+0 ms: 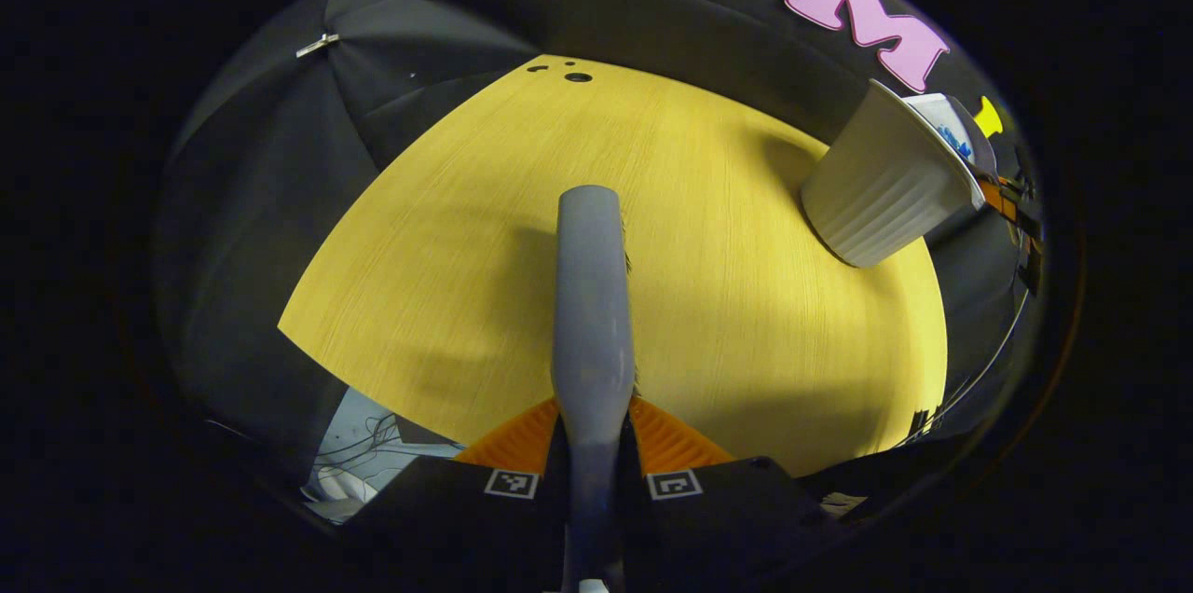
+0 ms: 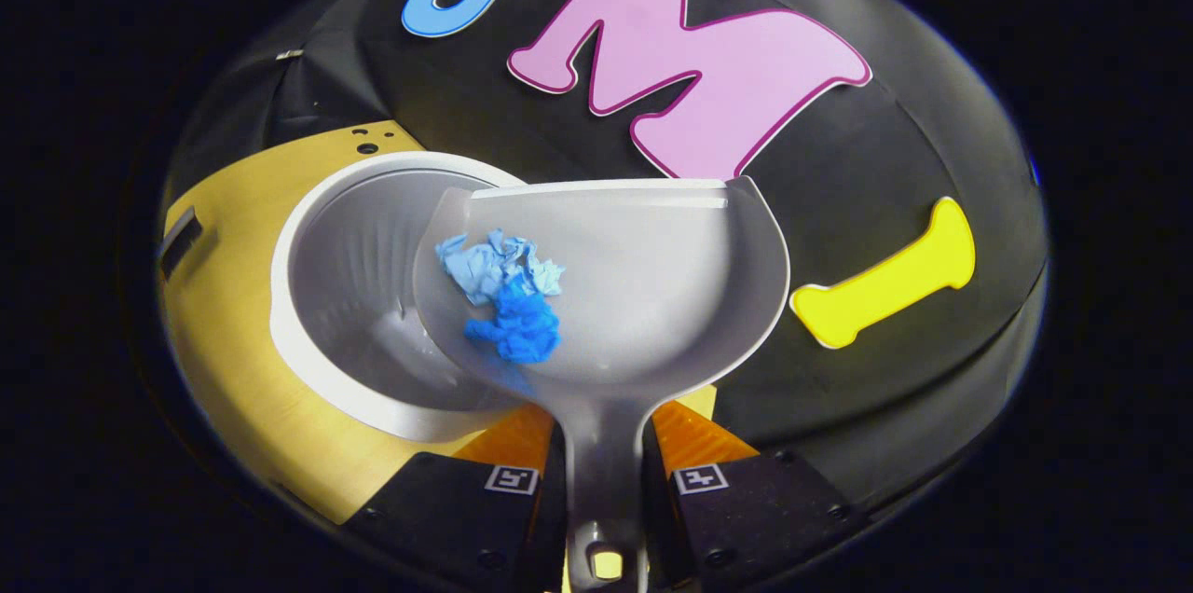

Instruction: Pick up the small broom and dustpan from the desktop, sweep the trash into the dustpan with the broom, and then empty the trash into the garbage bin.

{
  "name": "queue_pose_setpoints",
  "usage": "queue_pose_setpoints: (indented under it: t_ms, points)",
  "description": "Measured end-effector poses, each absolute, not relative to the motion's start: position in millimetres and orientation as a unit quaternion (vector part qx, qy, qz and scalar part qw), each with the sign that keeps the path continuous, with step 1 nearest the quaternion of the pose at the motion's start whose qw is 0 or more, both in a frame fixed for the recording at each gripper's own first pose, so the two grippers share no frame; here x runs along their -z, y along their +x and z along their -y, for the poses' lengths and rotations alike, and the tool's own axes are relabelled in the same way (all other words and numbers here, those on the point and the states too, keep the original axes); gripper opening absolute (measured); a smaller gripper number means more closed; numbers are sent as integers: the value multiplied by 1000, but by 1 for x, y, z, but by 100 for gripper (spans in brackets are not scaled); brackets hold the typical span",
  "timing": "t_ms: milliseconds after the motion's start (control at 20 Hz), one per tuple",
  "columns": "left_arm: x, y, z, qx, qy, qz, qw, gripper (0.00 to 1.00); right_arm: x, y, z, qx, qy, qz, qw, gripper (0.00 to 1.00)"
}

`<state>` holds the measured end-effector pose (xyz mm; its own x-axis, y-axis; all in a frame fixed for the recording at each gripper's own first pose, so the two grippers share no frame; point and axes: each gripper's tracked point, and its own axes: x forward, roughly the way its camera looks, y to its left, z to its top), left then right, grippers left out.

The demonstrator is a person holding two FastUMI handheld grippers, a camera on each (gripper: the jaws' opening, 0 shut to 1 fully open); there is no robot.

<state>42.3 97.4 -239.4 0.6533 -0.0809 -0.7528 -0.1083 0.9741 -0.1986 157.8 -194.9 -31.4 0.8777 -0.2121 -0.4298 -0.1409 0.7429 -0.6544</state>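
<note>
The dustpan (image 2: pixel 606 295) is pinched by its handle between the fingers of the right gripper (image 2: pixel 604 481), and its pan is held out ahead of them, raised off the counter (image 2: pixel 224 360). Two crumpled blue scraps of trash (image 2: pixel 508 299) are seen lying in the left half of the pan, just above the open mouth of the white garbage bin (image 2: pixel 345 313), which stands near the counter's far edge. The small broom (image 1: pixel 590 313) is clamped by its handle between the fingers of the left gripper (image 1: pixel 592 472) and held over the middle of the counter, well apart from the bin (image 1: pixel 885 183); its bristles are hidden, probably beneath the handle. The sweeping is judged done and the emptying to be in hand. A tilt of the pan toward the bin is called for next, so that the scraps slide inside.
</note>
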Motion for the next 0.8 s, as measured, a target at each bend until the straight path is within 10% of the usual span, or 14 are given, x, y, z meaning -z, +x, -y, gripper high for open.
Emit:
queue_pose_setpoints:
  t_ms: [800]
  points:
    - [238, 46, -43, -10, -97, -424, 900, 28, 12, 184, 194, 46, -647, -70, 758, 37]
